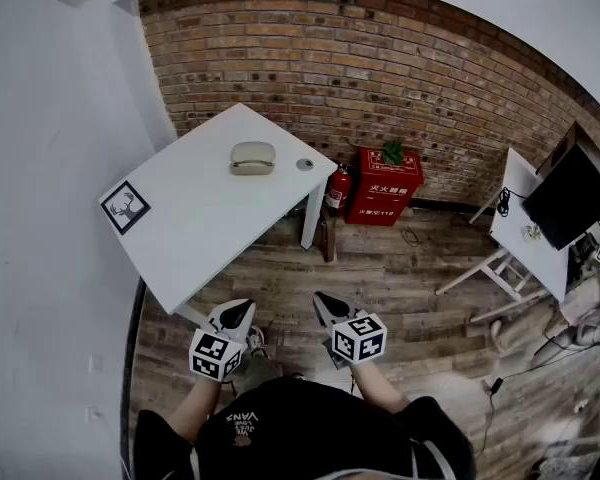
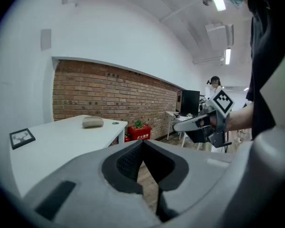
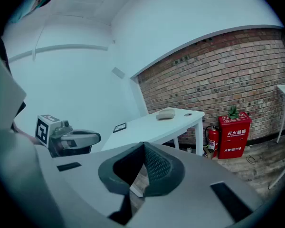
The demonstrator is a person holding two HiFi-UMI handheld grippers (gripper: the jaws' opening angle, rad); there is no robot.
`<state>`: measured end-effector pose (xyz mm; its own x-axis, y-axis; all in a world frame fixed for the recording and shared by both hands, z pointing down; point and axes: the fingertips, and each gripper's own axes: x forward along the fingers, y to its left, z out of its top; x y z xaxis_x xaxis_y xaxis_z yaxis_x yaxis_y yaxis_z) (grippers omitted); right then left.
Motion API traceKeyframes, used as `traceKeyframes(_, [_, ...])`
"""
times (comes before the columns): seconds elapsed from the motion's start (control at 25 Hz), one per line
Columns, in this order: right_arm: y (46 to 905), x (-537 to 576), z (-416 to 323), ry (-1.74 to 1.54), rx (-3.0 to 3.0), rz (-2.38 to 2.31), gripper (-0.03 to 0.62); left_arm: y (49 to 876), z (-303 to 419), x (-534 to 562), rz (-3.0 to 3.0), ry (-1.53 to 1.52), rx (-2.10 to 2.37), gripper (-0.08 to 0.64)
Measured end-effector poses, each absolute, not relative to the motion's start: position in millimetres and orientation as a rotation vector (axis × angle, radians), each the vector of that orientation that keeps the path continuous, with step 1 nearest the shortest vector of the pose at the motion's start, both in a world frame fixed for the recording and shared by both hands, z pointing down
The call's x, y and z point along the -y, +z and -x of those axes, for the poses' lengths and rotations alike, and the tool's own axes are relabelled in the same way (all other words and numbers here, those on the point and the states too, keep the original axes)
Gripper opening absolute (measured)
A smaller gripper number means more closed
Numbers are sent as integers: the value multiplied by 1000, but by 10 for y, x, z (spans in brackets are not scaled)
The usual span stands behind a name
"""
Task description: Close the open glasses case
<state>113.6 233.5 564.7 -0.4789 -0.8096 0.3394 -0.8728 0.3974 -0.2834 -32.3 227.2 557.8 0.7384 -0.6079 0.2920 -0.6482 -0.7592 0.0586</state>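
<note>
A: Head view first. Where is the glasses case point(image 1: 252, 157)?

B: On the white table point(image 1: 195, 238), upper centre of the frame, near the table's far edge by the brick wall. A framed marker card point(image 1: 125, 207) lies at the table's left edge and a small round thing point(image 1: 304, 164) just right of the case.

A: And the tongs?

B: The left gripper point(image 1: 242, 309) and right gripper point(image 1: 324, 302) sit low in the frame, side by side in front of the person's body, well apart from the case. I judge they are held that way because the approach has not started.

A: Is the lid up?

B: From here the case is too small to tell; it may be only slightly open.

A: The left gripper view?

B: Its jaws meet in the lower middle, tips together with nothing between them. The case point(image 2: 92, 122) sits left of centre on the tabletop, beyond the jaws. The right gripper point(image 2: 176, 126) shows at right, level with it.

A: The right gripper view?

B: The same: jaws pressed together and empty. The case point(image 3: 166, 113) lies just above centre, and a red box point(image 3: 234, 132) and fire extinguisher point(image 3: 212, 145) stand at lower right by the wall. Closed tips would suit pushing a lid down, I would guess.
</note>
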Motion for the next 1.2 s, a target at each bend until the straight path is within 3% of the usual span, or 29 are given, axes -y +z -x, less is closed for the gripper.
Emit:
traceKeyframes(0.2, [5620, -2280, -1144, 645, 2557, -1492, 0, 5547, 193, -2275, -2793, 330, 960, 11])
traceKeyframes(0.24, [5608, -2254, -1161, 633, 2561, -1498, 2, 5535, 164, -2271, -2787, 320, 950, 49])
traceKeyframes(0.32, [5572, -2197, -1192, 612, 2572, -1514, 2, 5539, 141, -2243, -2771, 328, 953, 228])
traceKeyframes(0.52, [5510, -1980, -1167, 644, 2613, -1535, 185, 5554, 251, -2054, -2740, 341, 993, 365])
traceKeyframes(0.72, [5497, -1619, -1115, 651, 2598, -1537, 221, 5589, 293, -1603, -2729, 332, 993, 394])
traceKeyframes(1.2, [5473, -392, -1035, 674, 2561, -1575, 219, 5608, 325, -394, -2741, 322, 926, 396])
